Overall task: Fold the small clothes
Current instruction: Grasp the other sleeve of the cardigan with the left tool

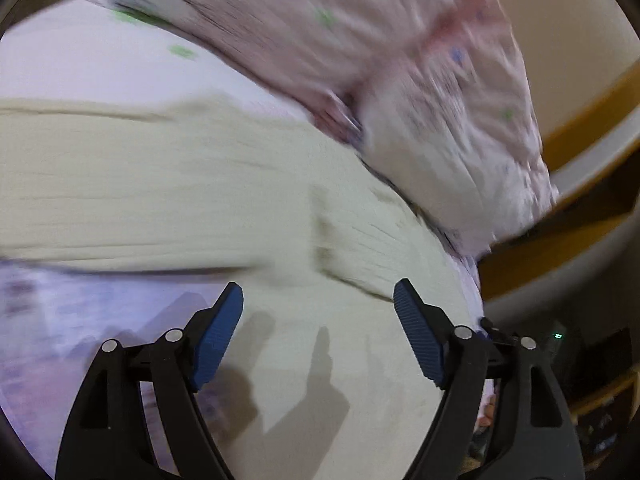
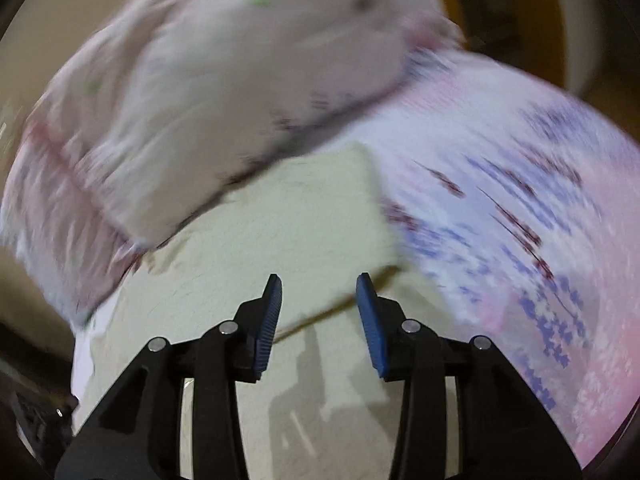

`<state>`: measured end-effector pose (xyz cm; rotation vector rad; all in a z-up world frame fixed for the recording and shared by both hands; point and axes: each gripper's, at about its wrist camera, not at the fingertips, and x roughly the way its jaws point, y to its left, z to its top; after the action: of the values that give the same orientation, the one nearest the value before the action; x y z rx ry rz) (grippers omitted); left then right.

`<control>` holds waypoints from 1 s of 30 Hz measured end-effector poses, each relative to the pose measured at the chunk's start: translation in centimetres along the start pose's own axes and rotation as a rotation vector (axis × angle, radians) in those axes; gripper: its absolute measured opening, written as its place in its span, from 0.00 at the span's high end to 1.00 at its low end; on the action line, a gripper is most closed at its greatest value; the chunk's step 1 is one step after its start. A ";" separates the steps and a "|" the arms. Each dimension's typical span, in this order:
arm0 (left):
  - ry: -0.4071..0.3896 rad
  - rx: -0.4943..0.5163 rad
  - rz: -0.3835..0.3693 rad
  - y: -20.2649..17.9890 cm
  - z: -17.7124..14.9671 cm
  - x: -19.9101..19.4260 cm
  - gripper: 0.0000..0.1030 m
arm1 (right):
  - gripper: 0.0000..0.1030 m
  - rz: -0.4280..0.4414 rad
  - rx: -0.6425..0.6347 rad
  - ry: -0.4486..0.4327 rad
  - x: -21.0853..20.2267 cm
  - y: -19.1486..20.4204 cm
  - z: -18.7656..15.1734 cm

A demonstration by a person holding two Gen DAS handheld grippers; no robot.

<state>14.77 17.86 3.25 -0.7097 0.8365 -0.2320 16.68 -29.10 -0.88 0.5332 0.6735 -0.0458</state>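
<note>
Both claws released, left gripper point(image 1: 318, 300), right gripper point(image 2: 319, 290), over cream garment point(image 1: 160, 184).

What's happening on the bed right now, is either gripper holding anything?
Neither holds anything. The left gripper is wide open and the right gripper is partly open; both are above a cream-coloured garment spread on a patterned bedsheet. A pink-and-white pillow lies beyond the garment, seemingly overlapping its far edge. Both views are motion-blurred, so finer detail of the garment, including how far it has been folded, is hard to tell.
</note>
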 end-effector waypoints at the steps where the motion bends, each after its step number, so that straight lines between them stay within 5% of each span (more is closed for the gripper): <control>1: -0.026 -0.015 0.018 1.0 -0.1 -1.1 0.24 | 0.61 0.028 -0.077 0.021 0.1 1.9 0.0; 6: -0.157 -0.179 0.134 7.9 -0.7 -7.2 0.23 | 0.62 0.128 -0.437 0.173 3.3 12.2 -2.0; 10: -0.213 -0.289 0.150 10.8 -1.0 -9.5 0.23 | 0.63 0.163 -0.565 0.214 5.3 17.2 -3.6; 14: -0.250 -0.397 0.139 12.6 -0.9 -10.4 0.23 | 0.63 0.149 -0.613 0.319 8.6 19.1 -5.4; 23: -0.369 -0.584 0.130 15.1 0.3 -11.6 0.27 | 0.52 0.253 -0.480 0.324 5.7 17.1 -4.5; 30: -0.428 -0.744 0.131 18.1 0.5 -12.4 0.53 | 0.50 0.285 -0.460 0.313 4.2 15.8 -3.6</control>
<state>5.44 37.30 -1.05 -1.3364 0.5391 0.3662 21.23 -13.11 1.40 0.1869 0.8749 0.4594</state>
